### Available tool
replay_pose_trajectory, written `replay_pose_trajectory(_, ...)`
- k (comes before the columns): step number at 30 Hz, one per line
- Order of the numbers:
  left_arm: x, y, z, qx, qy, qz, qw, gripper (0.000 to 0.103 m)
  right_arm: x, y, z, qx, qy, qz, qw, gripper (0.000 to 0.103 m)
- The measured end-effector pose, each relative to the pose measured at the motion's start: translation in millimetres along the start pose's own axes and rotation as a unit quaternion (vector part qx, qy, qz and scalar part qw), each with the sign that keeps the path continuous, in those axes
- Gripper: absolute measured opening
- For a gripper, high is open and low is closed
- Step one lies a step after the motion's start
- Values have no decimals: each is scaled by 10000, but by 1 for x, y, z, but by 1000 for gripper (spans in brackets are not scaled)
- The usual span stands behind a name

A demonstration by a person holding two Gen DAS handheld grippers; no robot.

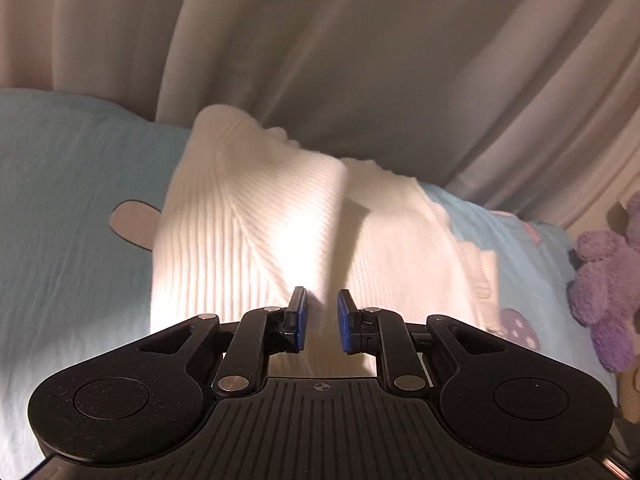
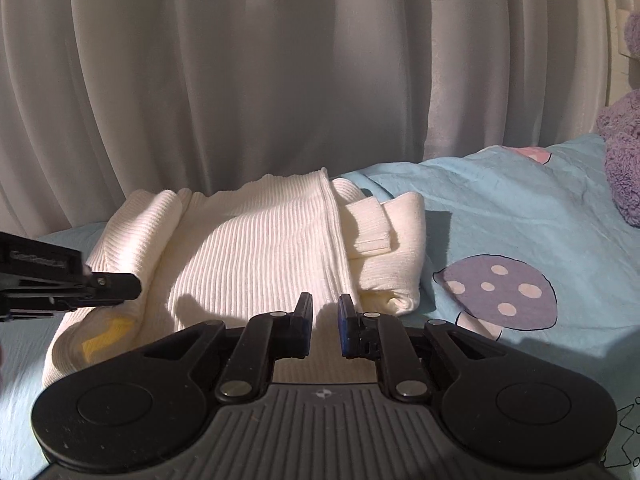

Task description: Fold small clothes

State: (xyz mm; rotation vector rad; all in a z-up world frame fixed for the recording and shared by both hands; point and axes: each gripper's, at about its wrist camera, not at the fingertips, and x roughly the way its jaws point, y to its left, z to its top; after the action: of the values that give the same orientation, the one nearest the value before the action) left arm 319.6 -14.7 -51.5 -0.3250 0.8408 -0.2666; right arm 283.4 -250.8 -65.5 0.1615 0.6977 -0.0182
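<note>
The white ribbed sweater [image 2: 256, 248] lies on the bed [image 2: 500, 208], long axis left to right, directly ahead of both. The right gripper [image 2: 324, 320] and left gripper [image 1: 321, 320] are slightly spread; whether either pinches the near hem is unclear.

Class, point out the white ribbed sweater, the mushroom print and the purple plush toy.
white ribbed sweater [image 2: 256, 248], right wrist view, middle of the folded body.
mushroom print [image 2: 500, 292], right wrist view, purple cap.
purple plush toy [image 1: 608, 280], left wrist view, fuzzy body.
</note>
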Motion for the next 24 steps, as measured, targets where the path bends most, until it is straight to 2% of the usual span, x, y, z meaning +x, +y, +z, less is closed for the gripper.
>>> replay_pose_trajectory(2, -25, 0, -3, 56, -214, 8, 9998, 18, 4, -1, -1, 2, 34, -7, 10000, 14)
replay_pose_trajectory(5, -45, 9, -8, -58, -673, 525, 9963, 18, 9, 0, -2, 16, 113, -9, 9999, 14)
replay_pose_trajectory(6, -44, 13, -10, -55, -724, 708, 9948, 18, 10, 1, -2, -4, 117, 3, 9999, 14)
replay_pose_trajectory(8, -30, 17, -16, 40, -469, 964, 9942, 18, 12, 4, -3, -81, 135, 7, 9999, 15)
replay_pose_trajectory(10, -4, 20, -27, 83, 105, 728, 9973, 18, 15, 7, -2, -160, 181, 11, 9997, 15)
replay_pose_trajectory(11, 0, 20, -31, 87, 125, 599, 9981, 20, 16, 8, -2, -203, 196, 12, 9996, 15)
replay_pose_trajectory(12, -1, 18, -35, 221, -20, 597, 9980, 22, 16, 9, -1, -236, 201, 15, 9995, 15)
replay_pose_trajectory(13, -3, 18, -34, 272, 1, 602, 9978, 22, 16, 10, 1, -272, 204, 30, 9994, 16)
replay_pose_trajectory(14, -6, 21, -32, 160, 25, 543, 9984, 23, 15, 11, 3, -282, 197, 71, 9994, 16)
replay_pose_trajectory(15, -13, 27, -29, -49, 80, 434, 9990, 30, 15, 11, 6, -275, 182, 138, 9994, 18)
replay_pose_trajectory(17, -29, 40, -22, -484, 49, 309, 9983, 45, 13, 14, 16, -140, 122, 503, 9986, 23)
replay_pose_trajectory(18, -39, 47, -20, -629, -125, 372, 9972, 56, 14, 15, 21, -41, 135, 735, 9972, 28)
replay_pose_trajectory(19, -47, 53, -18, -707, -333, 548, 9954, 61, 17, 17, 26, 98, 184, 1011, 9947, 30)
replay_pose_trajectory(20, -53, 59, -16, -743, -485, 763, 9931, 62, 22, 18, 31, 291, 289, 1325, 9903, 34)
replay_pose_trajectory(22, -58, 74, -12, -804, -619, 1311, 9862, 62, 39, 23, 39, 767, 706, 2081, 9725, 40)
replay_pose_trajectory(24, -54, 89, -11, -975, -457, 1640, 9806, 61, 65, 30, 43, 1299, 1162, 2761, 9452, 42)
